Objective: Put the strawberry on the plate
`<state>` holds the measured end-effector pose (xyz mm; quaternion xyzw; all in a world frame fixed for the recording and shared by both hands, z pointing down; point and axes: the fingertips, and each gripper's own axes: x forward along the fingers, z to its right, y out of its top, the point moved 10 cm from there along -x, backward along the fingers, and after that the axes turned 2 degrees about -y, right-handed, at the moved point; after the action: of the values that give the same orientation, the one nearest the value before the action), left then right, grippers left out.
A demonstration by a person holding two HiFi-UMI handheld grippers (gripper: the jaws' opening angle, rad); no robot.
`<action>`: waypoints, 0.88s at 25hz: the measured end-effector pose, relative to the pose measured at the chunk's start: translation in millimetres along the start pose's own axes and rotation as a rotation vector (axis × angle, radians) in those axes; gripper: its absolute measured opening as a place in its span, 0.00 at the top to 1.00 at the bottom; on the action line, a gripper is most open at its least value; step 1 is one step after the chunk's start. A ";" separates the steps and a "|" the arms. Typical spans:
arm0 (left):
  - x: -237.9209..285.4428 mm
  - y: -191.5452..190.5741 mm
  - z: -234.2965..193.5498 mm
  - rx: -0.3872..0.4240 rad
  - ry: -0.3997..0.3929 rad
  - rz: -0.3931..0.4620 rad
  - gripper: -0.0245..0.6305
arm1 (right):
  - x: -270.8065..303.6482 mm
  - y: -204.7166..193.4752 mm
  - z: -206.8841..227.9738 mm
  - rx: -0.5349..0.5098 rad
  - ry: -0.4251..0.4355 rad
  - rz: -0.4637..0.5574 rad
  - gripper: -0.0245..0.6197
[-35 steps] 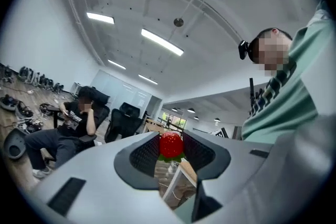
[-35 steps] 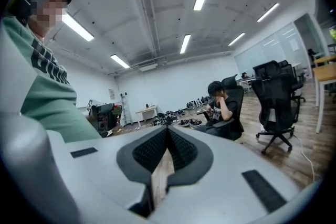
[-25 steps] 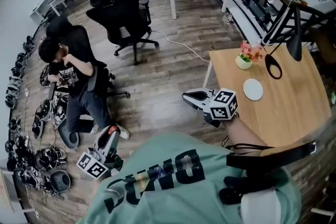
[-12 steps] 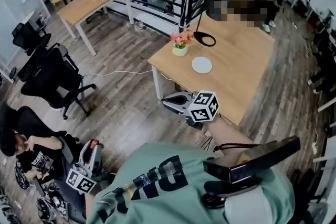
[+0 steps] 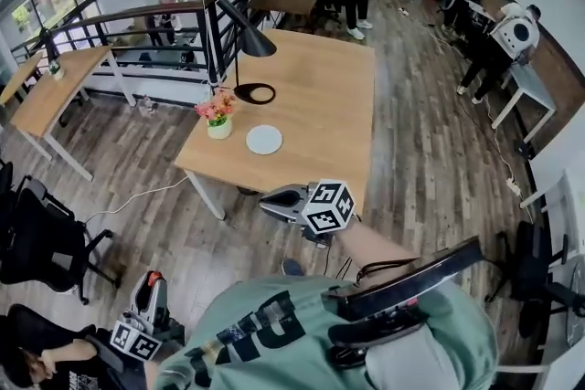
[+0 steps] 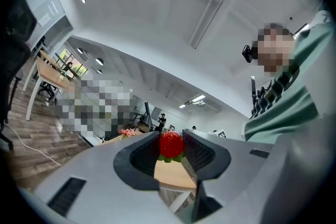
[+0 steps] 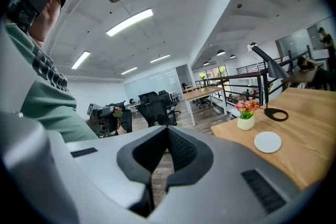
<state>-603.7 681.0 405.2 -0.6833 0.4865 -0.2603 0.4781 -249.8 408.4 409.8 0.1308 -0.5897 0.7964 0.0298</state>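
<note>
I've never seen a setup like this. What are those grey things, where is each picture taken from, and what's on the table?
There is no robot: a person holds a grey two-jaw gripper in each hand, and the marker cubes are part of them. The head view looks down from a camera on the person's head: left gripper low at left, right gripper near the light wooden table. The other two views ride on the grippers, looking along their jaws. On the table stand a round white plate, a white pot of pink flowers and a black desk lamp. The left gripper is closed on a red strawberry; the right gripper's jaws are together, with nothing between them.
</note>
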 end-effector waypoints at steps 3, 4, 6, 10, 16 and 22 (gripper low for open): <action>51.1 6.9 0.5 0.034 -0.004 -0.009 0.75 | -15.2 -1.7 43.2 0.018 -0.007 0.039 0.95; 66.3 8.7 1.9 0.039 -0.003 -0.006 0.75 | -17.6 0.3 57.9 0.022 -0.003 0.048 0.95; 98.4 10.9 3.8 0.061 -0.008 -0.013 0.75 | -22.8 8.5 88.9 0.019 0.011 0.066 0.95; 186.0 10.7 -8.9 0.102 -0.052 -0.056 0.75 | -51.5 20.9 160.7 0.007 -0.019 0.106 0.95; 295.7 7.8 2.0 0.031 -0.153 -0.138 0.75 | -104.3 14.8 228.1 0.082 -0.112 0.155 0.95; 358.3 5.1 -33.5 0.008 -0.243 -0.221 0.75 | -116.5 -11.5 261.4 0.169 -0.232 0.173 0.95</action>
<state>-493.3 339.7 375.0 -0.7571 0.3461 -0.2288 0.5046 -89.9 176.7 462.8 0.1726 -0.5292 0.8223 -0.1180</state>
